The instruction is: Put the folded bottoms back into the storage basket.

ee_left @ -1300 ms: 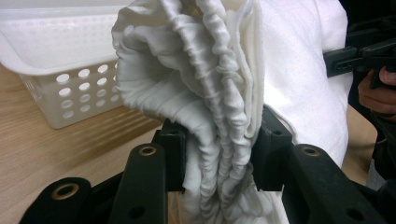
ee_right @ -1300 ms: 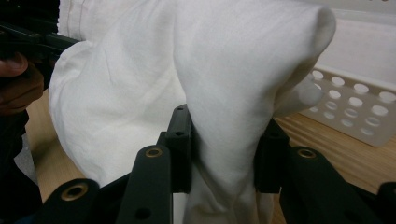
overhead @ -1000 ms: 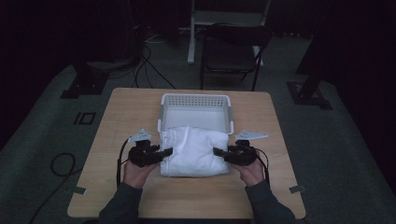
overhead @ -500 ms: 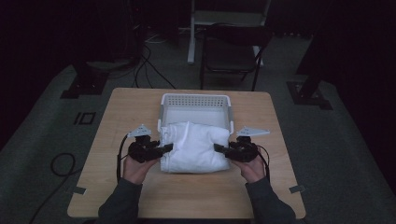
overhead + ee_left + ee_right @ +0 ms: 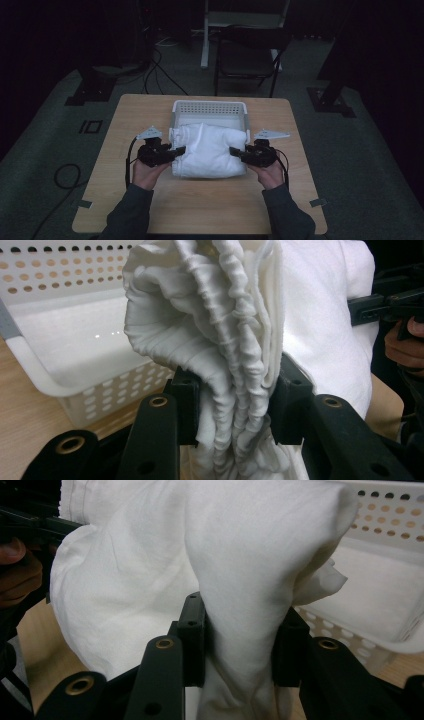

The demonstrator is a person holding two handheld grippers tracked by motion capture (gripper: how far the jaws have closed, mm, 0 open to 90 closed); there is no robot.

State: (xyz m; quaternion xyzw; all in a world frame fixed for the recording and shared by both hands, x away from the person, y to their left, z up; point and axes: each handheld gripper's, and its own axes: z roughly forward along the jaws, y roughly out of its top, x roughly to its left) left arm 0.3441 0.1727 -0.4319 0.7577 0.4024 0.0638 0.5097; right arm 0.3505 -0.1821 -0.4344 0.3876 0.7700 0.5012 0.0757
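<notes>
Surface (image 5: 200, 210): it carried the white basket (image 5: 210, 107) at its far side.
Cloth (image 5: 210, 150): you had raised the folded bundle a little since a second ago; it hung at the basket's near rim, ready to go in.
Left hand-held gripper (image 5: 179, 149): you kept it clamped on the cloth's gathered edge.
Right hand-held gripper (image 5: 234, 151): clamped on the opposite edge.

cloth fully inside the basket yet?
No, the cloth hangs over the basket front rim, held at both ends.

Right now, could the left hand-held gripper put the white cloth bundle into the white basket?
Probably yes: the left hand-held gripper already clamps the white cloth bundle, and the white basket sits open right behind it.
</notes>
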